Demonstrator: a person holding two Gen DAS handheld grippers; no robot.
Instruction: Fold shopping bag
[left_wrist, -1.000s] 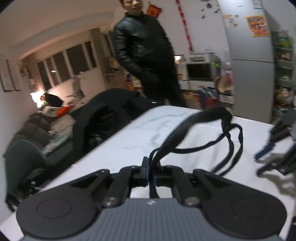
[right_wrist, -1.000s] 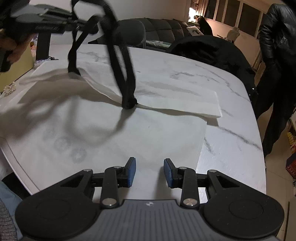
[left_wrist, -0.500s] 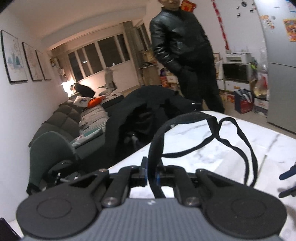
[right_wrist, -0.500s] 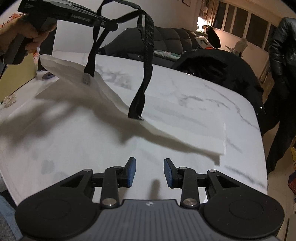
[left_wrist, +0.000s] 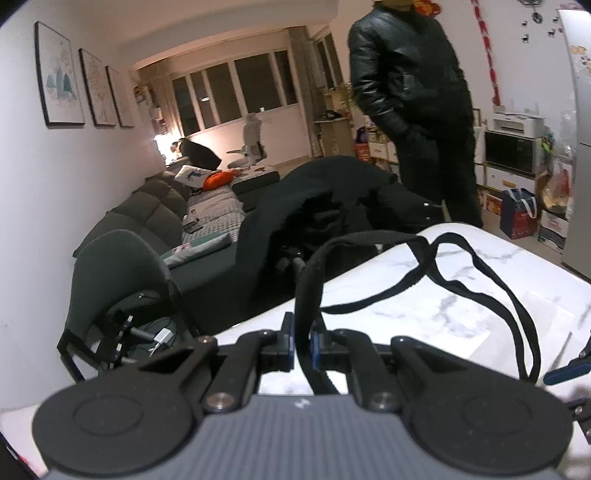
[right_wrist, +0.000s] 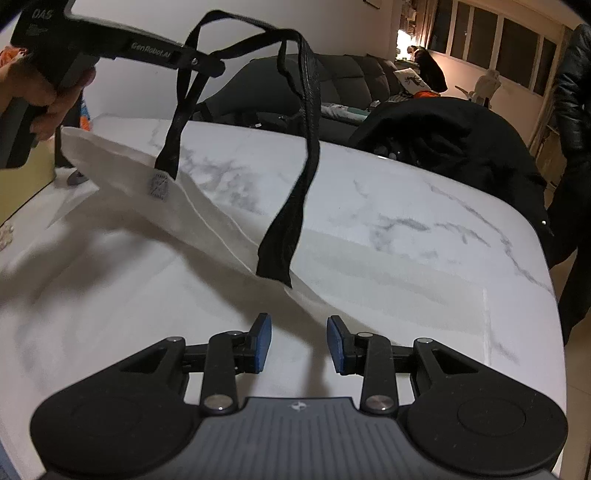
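Left wrist view: left tongs (left_wrist: 303, 341) closed tight on black handles (left_wrist: 436, 273), straps pinched between blue pads, rest looping fwd over tabletop (left_wrist: 461, 295).
Right wrist view: right tongs (right_wrist: 298, 345) parted wide, nothing between pads; hovering low over tabletop, just short of bag's near edge.
Bag location: white shopping bag (right_wrist: 207, 218) hanging by handles (right_wrist: 303, 122) from left tongs (right_wrist: 210, 66); handle end raised clear, far end draped down onto marble tabletop (right_wrist: 406, 206) in front of right tongs.
Bag shape: cloth stretched in slanted sheet, top hem taut, small printed tag near one strap root. Flat, not bundled; whether already folded once, can't tell.
Why held so: prob. lifting by both handles together to keep mouth shut + let weight pull cloth straight before laying over.
Why right open: looks staged to catch or pin lower part of bag while left carries handle end across. Judgement only.
Grip hand: hand (right_wrist: 40, 96) wrapped round left tool's grip, upper left of view.
Surroundings: dark coat (right_wrist: 454, 147) heaped past far tabletop edge; bystander in black jacket (left_wrist: 410, 88) standing beyond; sofa (left_wrist: 155, 218) behind.
Risk: straps thin, could slip if swung fast; free end may drag + crumple.
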